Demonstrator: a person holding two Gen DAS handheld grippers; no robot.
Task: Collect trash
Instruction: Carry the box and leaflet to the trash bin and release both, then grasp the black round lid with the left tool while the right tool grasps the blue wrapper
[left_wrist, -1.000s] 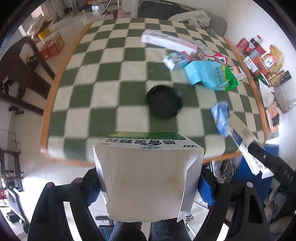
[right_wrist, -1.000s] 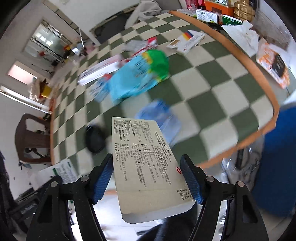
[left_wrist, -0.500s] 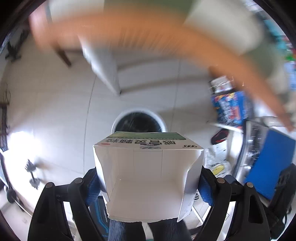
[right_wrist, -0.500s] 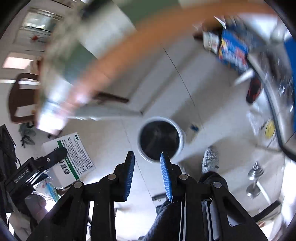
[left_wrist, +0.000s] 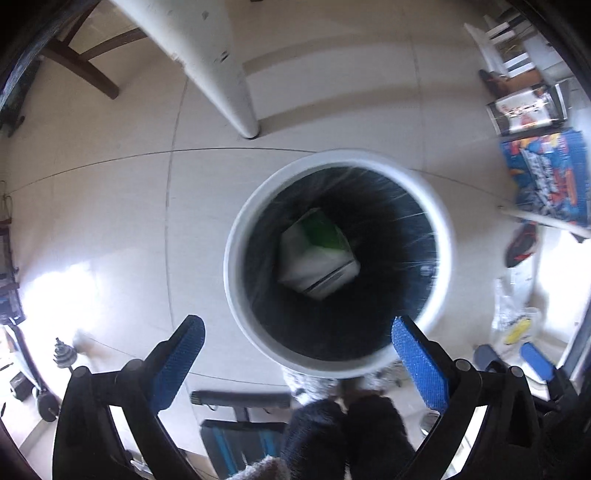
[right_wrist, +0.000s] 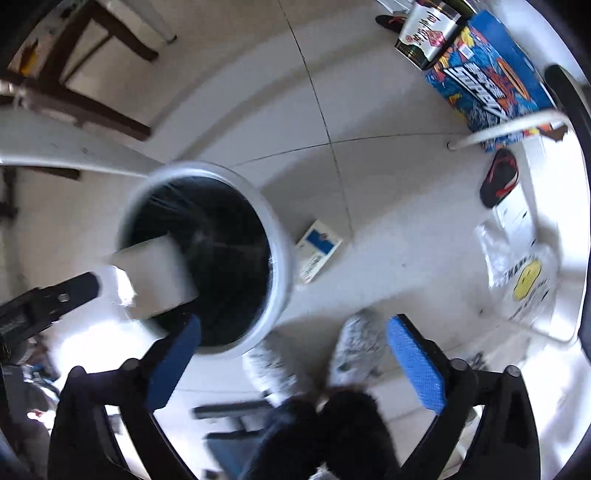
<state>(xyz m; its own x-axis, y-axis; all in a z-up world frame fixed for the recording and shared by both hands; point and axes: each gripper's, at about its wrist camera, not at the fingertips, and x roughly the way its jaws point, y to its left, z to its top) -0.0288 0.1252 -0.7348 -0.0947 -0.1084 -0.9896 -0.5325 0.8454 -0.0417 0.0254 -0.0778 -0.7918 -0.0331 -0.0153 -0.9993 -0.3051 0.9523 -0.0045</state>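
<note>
In the left wrist view your left gripper (left_wrist: 295, 339) hangs over the white bin (left_wrist: 255, 328), jaws wide apart, and the green-and-white box (left_wrist: 317, 254) lies inside; in the right wrist view your right gripper (right_wrist: 291, 339) also gapes empty, a blue-and-white box (right_wrist: 317, 249) on the floor beside the bin (right_wrist: 284, 266)

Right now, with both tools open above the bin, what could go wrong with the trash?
1. A flat blue and white box already lies on the floor beside the bin, outside it. It may be forgotten.
2. The green and white carton is blurred inside the bin, seemingly falling; it may land tilted and block later items.
3. The person's slippers are close to the bin; a step could tip it.
</note>
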